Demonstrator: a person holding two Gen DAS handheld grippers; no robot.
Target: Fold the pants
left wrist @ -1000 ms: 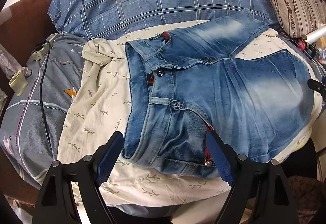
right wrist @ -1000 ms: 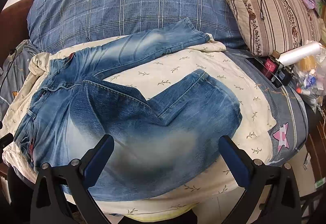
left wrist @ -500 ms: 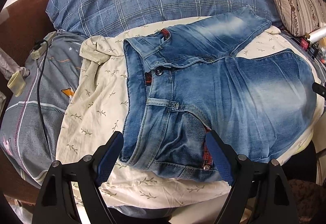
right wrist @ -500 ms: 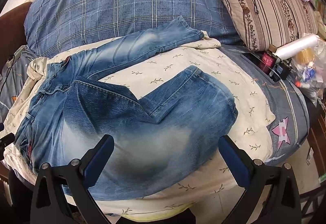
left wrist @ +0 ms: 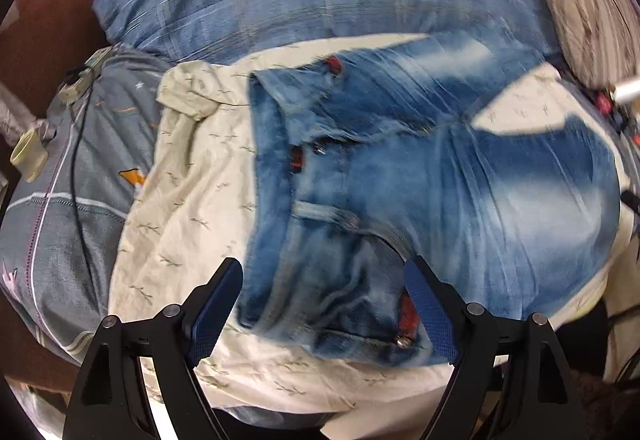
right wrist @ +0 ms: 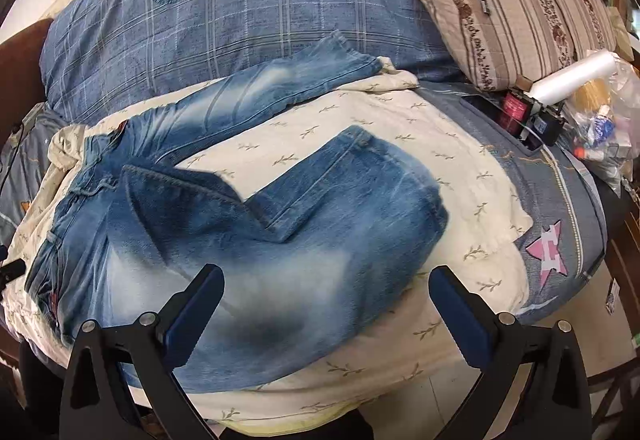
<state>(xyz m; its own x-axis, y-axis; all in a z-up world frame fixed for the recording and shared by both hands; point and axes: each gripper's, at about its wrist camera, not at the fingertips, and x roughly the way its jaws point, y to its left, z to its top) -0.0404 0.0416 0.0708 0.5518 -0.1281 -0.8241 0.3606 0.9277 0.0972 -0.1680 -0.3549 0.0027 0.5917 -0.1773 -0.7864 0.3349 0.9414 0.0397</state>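
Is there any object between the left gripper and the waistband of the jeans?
Nothing visible. The left gripper is open, and the waistband corner of the jeans lies directly beyond its fingers on the cream sheet, unobstructed.

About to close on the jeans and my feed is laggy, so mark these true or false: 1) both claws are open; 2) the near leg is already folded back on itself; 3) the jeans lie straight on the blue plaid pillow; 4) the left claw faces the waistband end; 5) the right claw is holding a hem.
1) True: the left claw and right claw both stand open, nothing between their pads.
2) True: on the jeans the near leg's hem is doubled back toward the crotch.
3) False: they lie on a cream leaf-print sheet; only the far leg's end reaches the plaid pillow.
4) True: the waistband lies ahead of it.
5) False: it holds nothing.
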